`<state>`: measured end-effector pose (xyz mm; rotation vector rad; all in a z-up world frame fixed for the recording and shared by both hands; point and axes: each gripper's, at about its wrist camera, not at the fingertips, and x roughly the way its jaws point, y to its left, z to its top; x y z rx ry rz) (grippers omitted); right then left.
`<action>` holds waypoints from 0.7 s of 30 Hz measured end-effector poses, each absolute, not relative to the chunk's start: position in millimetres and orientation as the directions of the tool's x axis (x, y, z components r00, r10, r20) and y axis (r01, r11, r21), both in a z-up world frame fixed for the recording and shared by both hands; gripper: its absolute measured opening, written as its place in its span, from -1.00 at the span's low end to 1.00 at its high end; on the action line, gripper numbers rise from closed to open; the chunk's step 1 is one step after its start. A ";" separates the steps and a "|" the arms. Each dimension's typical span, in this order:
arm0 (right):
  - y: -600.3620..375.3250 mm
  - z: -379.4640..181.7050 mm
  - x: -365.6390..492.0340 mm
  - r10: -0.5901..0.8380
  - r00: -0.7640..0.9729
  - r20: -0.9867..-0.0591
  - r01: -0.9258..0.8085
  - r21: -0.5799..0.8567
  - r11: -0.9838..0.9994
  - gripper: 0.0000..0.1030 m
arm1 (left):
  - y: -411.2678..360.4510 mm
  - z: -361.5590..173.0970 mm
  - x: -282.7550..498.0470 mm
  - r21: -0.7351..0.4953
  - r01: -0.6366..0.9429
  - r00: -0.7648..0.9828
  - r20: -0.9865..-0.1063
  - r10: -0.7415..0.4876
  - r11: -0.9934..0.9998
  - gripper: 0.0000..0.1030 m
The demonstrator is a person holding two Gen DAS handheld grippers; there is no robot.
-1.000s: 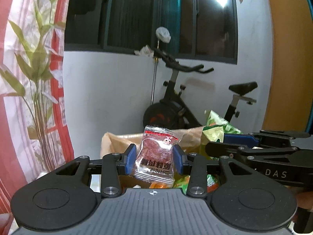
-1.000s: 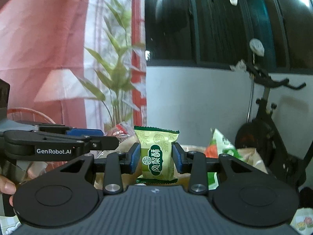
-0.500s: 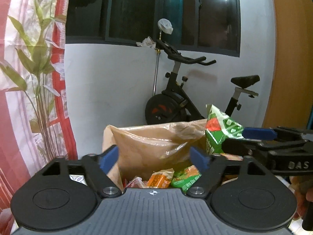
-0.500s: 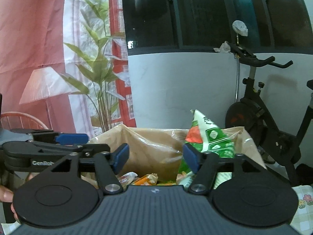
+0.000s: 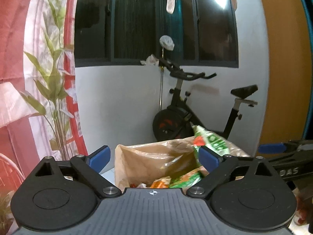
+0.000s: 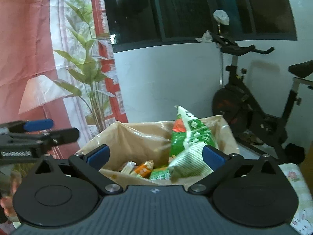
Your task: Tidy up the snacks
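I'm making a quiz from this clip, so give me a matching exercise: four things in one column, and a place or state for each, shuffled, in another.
Things:
1. left hand-held gripper
2. green and white snack bag
3. exercise bike
4. brown bag

Places or states:
A. stands against the white wall
B. sticks up out of the brown bag
C. open, nothing between its jaws
D. holds small snack packets at its bottom

Pairs: 1-C, 2-B, 3-A, 4-D

A corner of the room at night

We see a dark window above a white wall, an exercise bike against it, and a bamboo-print curtain at left.
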<state>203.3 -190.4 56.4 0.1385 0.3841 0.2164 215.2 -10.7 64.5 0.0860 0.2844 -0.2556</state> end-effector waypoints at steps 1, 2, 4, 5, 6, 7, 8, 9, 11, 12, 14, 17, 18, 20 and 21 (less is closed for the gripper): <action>-190.3 58.8 197.5 0.220 0.906 -0.362 -0.167 0.173 0.971 1.00 | -12.8 67.0 209.1 0.054 0.262 0.929 -0.284 -0.237 0.963 0.92; -190.3 60.7 192.5 0.208 0.906 -0.369 -0.153 0.172 0.973 1.00 | -15.2 69.3 203.1 0.059 0.259 0.932 -0.279 -0.233 0.964 0.92; -190.4 64.4 181.3 0.189 0.907 -0.377 -0.136 0.162 0.977 1.00 | -16.2 71.7 193.0 0.049 0.261 0.933 -0.271 -0.239 0.964 0.92; -190.3 66.2 175.5 0.179 0.909 -0.378 -0.128 0.156 0.979 1.00 | -15.3 72.7 188.1 0.033 0.270 0.930 -0.269 -0.251 0.962 0.92; -190.8 68.0 169.8 0.168 0.911 -0.377 -0.118 0.152 0.981 1.00 | -13.6 72.5 184.8 0.018 0.276 0.927 -0.269 -0.261 0.961 0.92; -191.7 69.9 163.2 0.157 0.914 -0.375 -0.106 0.154 0.982 1.00 | -12.6 72.2 181.0 0.005 0.280 0.925 -0.270 -0.269 0.960 0.92; -193.4 70.9 157.4 0.151 0.916 -0.372 -0.097 0.160 0.982 1.00 | -12.4 71.6 177.5 -0.001 0.284 0.923 -0.271 -0.274 0.959 0.92; -195.4 71.7 152.1 0.150 0.917 -0.369 -0.092 0.170 0.981 1.00 | -12.8 70.7 174.8 0.001 0.284 0.923 -0.271 -0.273 0.959 0.92; -199.2 73.3 141.9 0.154 0.918 -0.365 -0.091 0.185 0.979 1.00 | -15.3 69.5 169.1 0.025 0.268 0.930 -0.270 -0.251 0.963 0.92; -199.9 74.2 139.0 0.154 0.918 -0.365 -0.091 0.185 0.979 1.00 | -16.0 69.3 167.3 0.037 0.262 0.933 -0.267 -0.243 0.964 0.92; -200.5 75.8 132.5 0.145 0.920 -0.365 -0.087 0.172 0.981 1.00 | -17.6 69.8 163.9 0.055 0.250 0.938 -0.260 -0.227 0.967 0.92; -199.7 78.7 126.2 0.139 0.924 -0.356 -0.089 0.154 0.984 1.00 | -16.9 70.9 162.7 0.059 0.232 0.941 -0.266 -0.209 0.971 0.92; -198.9 79.6 124.9 0.138 0.925 -0.355 -0.090 0.148 0.985 1.00 | -16.6 70.8 163.3 0.061 0.223 0.941 -0.273 -0.198 0.973 0.92; -196.7 81.0 125.0 0.140 0.925 -0.352 -0.093 0.147 0.985 1.00 | -14.7 70.6 163.1 0.066 0.207 0.943 -0.278 -0.181 0.976 0.92; -195.4 82.0 124.4 0.143 0.926 -0.350 -0.097 0.147 0.984 1.00 | -13.8 70.4 163.2 0.067 0.201 0.944 -0.280 -0.174 0.977 0.92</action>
